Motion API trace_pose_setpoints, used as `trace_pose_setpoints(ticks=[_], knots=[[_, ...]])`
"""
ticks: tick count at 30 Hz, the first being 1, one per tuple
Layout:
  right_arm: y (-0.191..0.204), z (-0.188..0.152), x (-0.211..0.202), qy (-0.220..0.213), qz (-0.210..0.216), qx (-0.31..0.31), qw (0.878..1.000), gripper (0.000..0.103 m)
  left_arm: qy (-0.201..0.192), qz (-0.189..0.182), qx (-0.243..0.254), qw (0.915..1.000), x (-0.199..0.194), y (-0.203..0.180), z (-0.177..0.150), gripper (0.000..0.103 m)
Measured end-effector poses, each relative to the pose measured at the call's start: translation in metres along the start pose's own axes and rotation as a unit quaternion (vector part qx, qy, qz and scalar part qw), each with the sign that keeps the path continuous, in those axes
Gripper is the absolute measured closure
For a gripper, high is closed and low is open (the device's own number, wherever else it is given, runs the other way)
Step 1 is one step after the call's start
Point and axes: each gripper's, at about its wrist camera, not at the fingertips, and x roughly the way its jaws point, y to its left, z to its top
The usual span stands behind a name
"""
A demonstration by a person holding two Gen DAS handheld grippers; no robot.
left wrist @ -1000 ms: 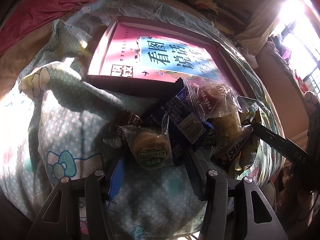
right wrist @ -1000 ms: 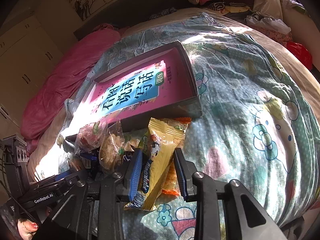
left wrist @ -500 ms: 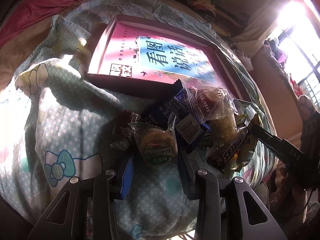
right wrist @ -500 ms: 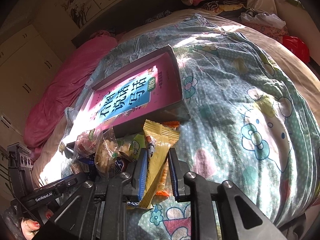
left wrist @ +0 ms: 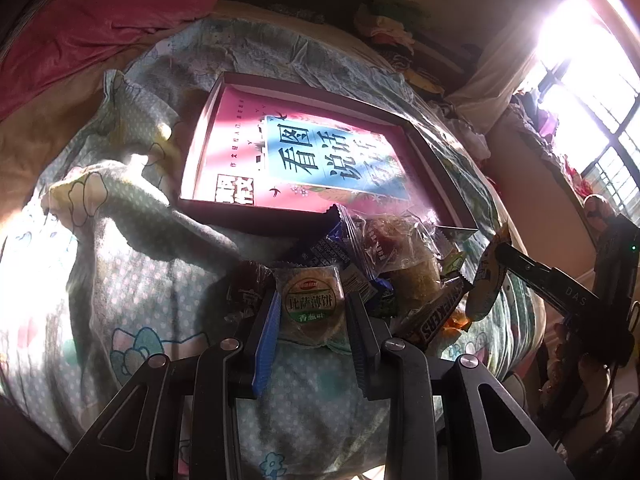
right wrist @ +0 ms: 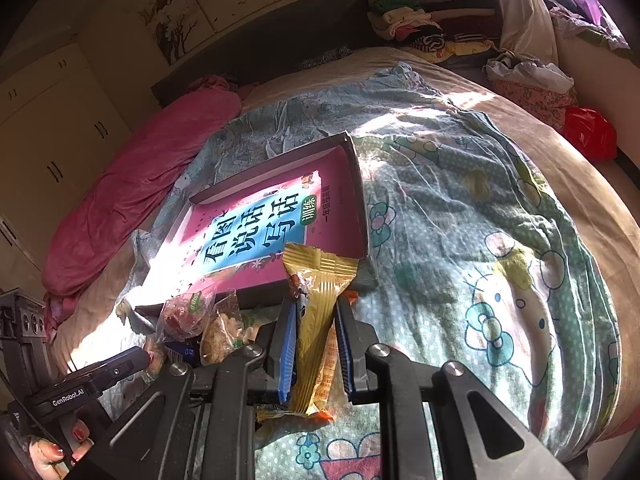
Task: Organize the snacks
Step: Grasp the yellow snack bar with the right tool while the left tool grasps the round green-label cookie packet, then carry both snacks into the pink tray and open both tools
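Right wrist: my R claw [right wrist: 316, 340] pinching yellow snack pack [right wrist: 318, 320], L claw [left wrist: 312, 312] clamping round cracker [left wrist: 311, 304], cartoon quilt [right wrist: 480, 240] under, box tray [right wrist: 356, 200] 12 o'clock, sunlit window [left wrist: 580, 60] 2 o'clock.

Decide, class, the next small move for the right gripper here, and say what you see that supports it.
Probably lift the yellow snack packet and carry it forward over the near wall of the pink box. The right gripper is shut on the packet, whose top already overlaps that wall, and the box holds no snacks yet.
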Motion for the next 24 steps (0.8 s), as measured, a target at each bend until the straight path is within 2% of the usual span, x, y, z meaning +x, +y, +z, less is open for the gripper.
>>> trace_pose_setpoints(ticks=[8, 16, 24], knots=[[0.009, 0.009, -0.003, -0.017, -0.002, -0.018, 1.000, 0.084, -0.001, -0.010, -0.010, 0.9999, 0.003, 0.007, 0.004, 0.069], [0.018, 0.020, -0.011, -0.038, 0.004, -0.033, 0.999, 0.085, -0.043, -0.028, -0.007, 0.9987, -0.015, 0.006, 0.013, 0.069], [0.024, 0.041, -0.005, -0.058, 0.006, -0.032, 0.998, 0.085, -0.078, -0.019, -0.011, 0.9967, -0.019, 0.013, 0.033, 0.069]])
